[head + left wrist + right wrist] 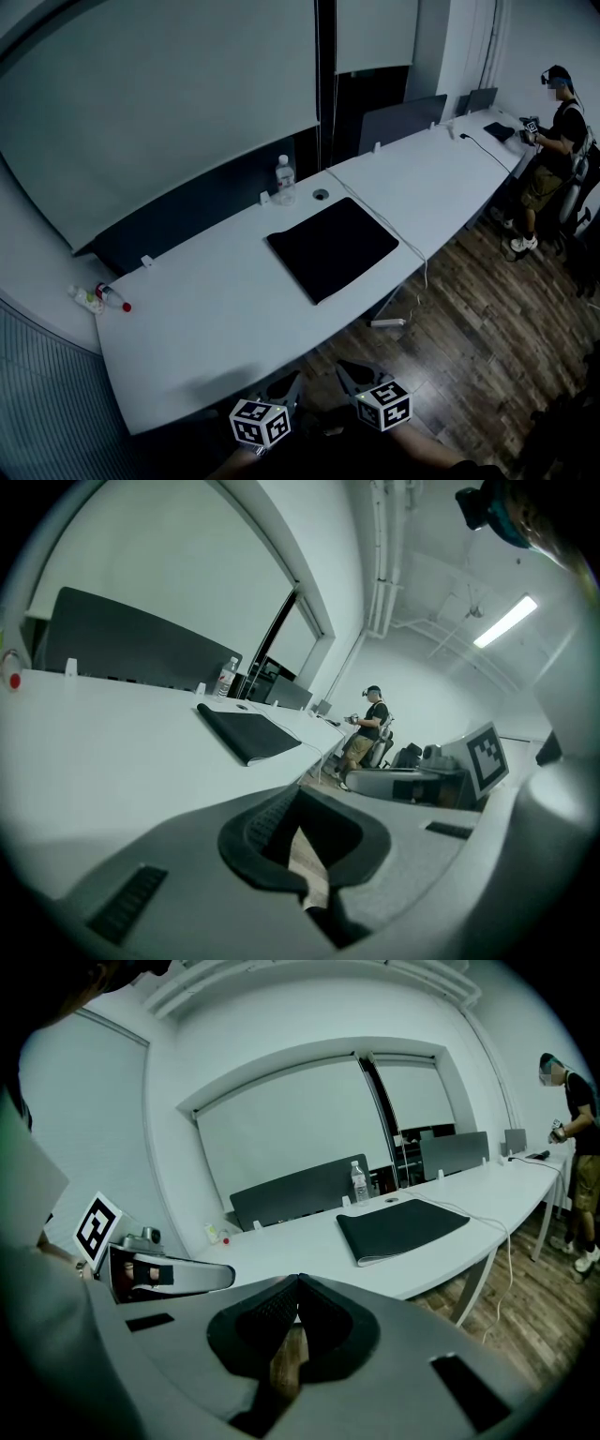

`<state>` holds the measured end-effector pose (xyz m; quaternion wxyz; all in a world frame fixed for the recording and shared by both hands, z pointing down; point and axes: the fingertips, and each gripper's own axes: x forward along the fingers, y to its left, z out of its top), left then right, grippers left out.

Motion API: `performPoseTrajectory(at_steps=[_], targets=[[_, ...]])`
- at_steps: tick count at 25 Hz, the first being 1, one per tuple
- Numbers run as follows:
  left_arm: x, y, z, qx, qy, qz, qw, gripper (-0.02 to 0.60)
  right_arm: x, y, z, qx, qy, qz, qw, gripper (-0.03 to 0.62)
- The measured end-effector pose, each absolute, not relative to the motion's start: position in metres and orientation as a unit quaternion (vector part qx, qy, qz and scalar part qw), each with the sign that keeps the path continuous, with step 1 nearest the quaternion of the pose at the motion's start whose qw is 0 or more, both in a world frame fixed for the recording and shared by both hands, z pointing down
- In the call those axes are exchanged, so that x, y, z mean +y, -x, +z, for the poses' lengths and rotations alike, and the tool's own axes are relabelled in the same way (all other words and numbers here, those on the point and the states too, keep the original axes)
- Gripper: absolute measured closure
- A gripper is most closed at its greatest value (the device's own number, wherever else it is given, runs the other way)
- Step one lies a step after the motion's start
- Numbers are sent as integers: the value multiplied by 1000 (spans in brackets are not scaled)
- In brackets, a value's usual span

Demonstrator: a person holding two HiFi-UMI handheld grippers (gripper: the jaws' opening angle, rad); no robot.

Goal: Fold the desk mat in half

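Observation:
The black desk mat [333, 248] lies flat on the long white desk [206, 319], near its front edge at the middle. It also shows in the left gripper view [248, 733] and the right gripper view [401, 1227], where its near edge looks thick and rounded. Both grippers hang in front of the desk, well short of the mat and over the floor. My left gripper [289, 384] has its jaws together with nothing between them [300, 794]. My right gripper [349, 371] is likewise shut and empty [298, 1281].
A water bottle [285, 180] stands behind the mat beside a cable grommet [321, 194]. Small bottles [94, 298] lie at the desk's far left. A white cable [412, 248] runs past the mat's right side and off the edge. A person [553, 141] stands at the desk's far right end.

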<state>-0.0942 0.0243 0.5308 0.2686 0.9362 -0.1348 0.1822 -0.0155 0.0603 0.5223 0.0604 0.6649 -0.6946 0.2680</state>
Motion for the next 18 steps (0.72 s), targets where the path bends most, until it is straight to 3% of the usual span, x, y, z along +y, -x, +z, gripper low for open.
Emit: performPoseTrajectory(at_steps=[18], targets=[[34, 90, 537, -134, -935, 189, 270, 575, 71, 18, 533, -698, -656, 281, 62, 571]])
